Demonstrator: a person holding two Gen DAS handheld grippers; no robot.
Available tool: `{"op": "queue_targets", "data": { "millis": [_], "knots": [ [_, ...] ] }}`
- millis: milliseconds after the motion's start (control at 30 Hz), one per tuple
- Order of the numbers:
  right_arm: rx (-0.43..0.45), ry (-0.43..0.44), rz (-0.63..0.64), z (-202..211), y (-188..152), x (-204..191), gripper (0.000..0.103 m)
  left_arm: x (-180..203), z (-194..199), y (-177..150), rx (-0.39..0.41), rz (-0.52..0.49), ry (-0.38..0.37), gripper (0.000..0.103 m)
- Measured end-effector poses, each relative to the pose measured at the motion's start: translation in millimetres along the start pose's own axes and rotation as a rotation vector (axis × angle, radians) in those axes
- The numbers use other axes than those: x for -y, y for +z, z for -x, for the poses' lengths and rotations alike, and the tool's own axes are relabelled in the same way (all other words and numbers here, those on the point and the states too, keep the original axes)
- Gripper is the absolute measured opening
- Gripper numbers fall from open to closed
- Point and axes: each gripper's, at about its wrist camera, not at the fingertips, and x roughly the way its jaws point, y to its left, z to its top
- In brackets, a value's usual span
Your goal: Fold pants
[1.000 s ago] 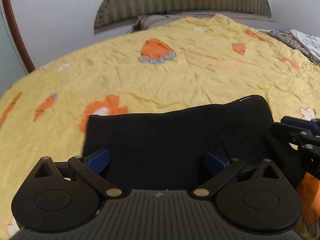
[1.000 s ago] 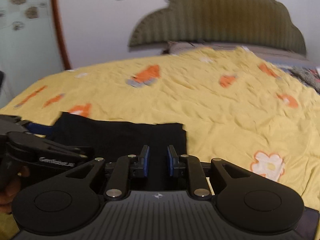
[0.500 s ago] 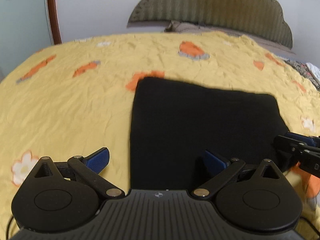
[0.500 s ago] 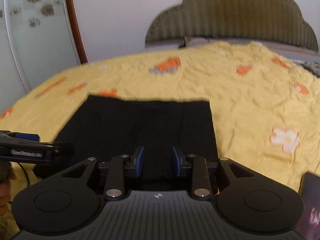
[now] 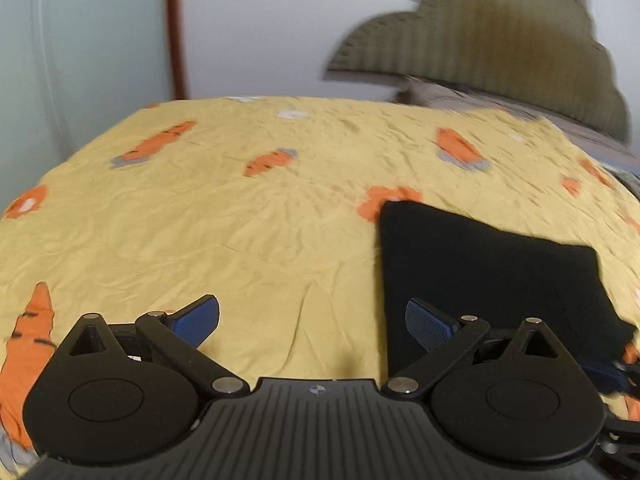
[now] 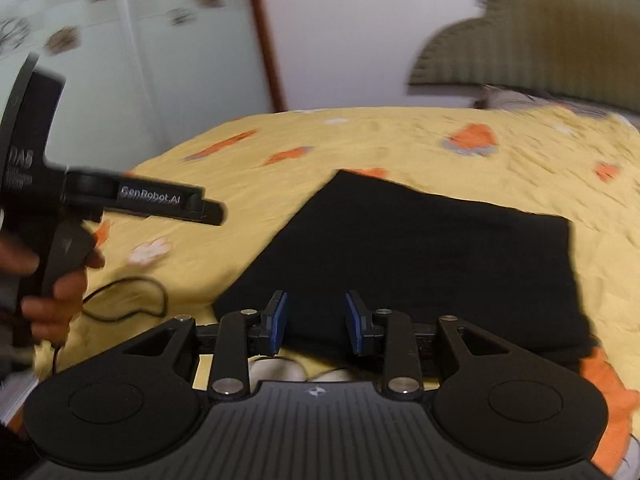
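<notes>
Hovering beside folded pants (image 6: 432,264): left gripper (image 5: 312,320) spread wide, right gripper (image 6: 316,322) narrowly parted, empty; risking snagging and undoing fold.

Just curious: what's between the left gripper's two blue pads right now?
Mostly bare yellow sheet, shown in the left wrist view. The left gripper is wide open; the black pants lie behind its right pad only.
</notes>
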Motion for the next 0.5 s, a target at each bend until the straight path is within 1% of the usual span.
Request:
{"op": "queue_targets", "data": {
  "millis": [33,67,100,133,167,233,300,333,433,500],
  "knots": [
    [0.003,-0.031,0.019,-2.1,-0.4,-2.4,0.031,-1.6,3.3,-2.4,-0.015,-0.046,-0.047,0.101],
    [0.005,-0.08,0.031,-4.9,-0.6,-1.7,0.033,-1.8,6.6,-6.9,-0.027,-0.092,-0.092,0.101],
    [0.001,-0.133,0.029,-8.0,-0.2,2.0,0.039,-0.5,10.8,-13.8,-0.03,-0.136,-0.131,0.101],
    [-0.008,-0.176,0.016,-10.9,0.1,7.4,0.044,1.5,15.1,-21.1,-0.027,-0.182,-0.164,0.101],
    [-0.018,-0.192,-0.001,-13.6,0.5,12.0,0.044,5.1,18.7,-28.8,-0.02,-0.234,-0.187,0.101],
    [-0.017,-0.175,-0.044,-12.1,1.8,19.8,0.044,12.0,20.5,-44.0,-0.012,-0.315,-0.181,0.101],
    [-0.007,-0.142,-0.07,-9.2,2.9,21.0,0.044,21.3,14.9,-57.0,-0.025,-0.39,-0.15,0.101],
    [-0.002,-0.137,-0.071,-7.6,3.4,22.0,0.044,24.3,11.6,-60.6,-0.031,-0.409,-0.131,0.101],
    [-0.015,-0.159,-0.053,-10.8,2.0,16.3,0.044,28.5,2.8,-64.6,-0.025,-0.433,-0.101,0.101],
    [-0.021,-0.157,-0.059,-12.2,1.1,16.7,0.044,27.2,-1.6,-62.8,-0.016,-0.419,-0.08,0.101]
  ]
}}
